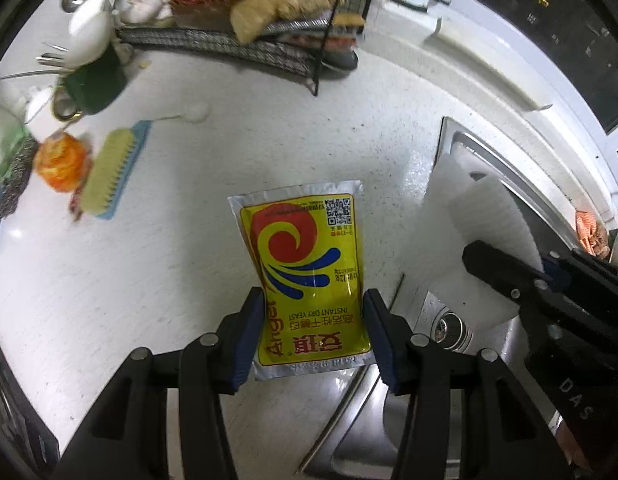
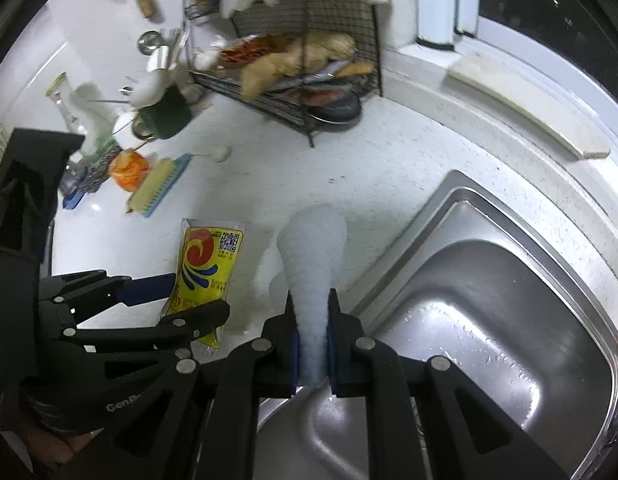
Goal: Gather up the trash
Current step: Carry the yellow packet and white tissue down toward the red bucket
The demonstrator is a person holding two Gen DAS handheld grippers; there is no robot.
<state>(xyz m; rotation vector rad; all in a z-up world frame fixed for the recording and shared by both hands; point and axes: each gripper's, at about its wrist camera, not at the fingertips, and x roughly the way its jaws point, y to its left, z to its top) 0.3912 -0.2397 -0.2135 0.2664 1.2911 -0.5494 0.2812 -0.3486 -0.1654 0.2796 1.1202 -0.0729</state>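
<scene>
Item one: yellow instant dry yeast packet (image 1: 311, 276), foil-edged, held between the pads of the left claw (image 1: 313, 322); it appeared lifted just above the speckled white tabletop (image 1: 189, 280) near the sink's edge, though contact with the surface could not be ruled out. The left claw stood narrowed to the packet's width, both blue pads pressed against its sides, a grip suited to carrying the packet off as trash. Item two: white foam wrapper (image 2: 313, 264), pinched at its narrow end by the right claw (image 2: 312, 344), nearly closed, the wider end fanning out over the tabletop beside the steel sink (image 2: 489, 300). Holding one piece per claw probably allowed both to be taken away in a single trip. Surroundings: blue-backed scrub brush (image 1: 113, 172), orange crumpled wrapper (image 1: 61, 162), dark green mug (image 1: 95, 84), wire rack (image 1: 229, 40) with foodstuffs, all well apart from the packet.
</scene>
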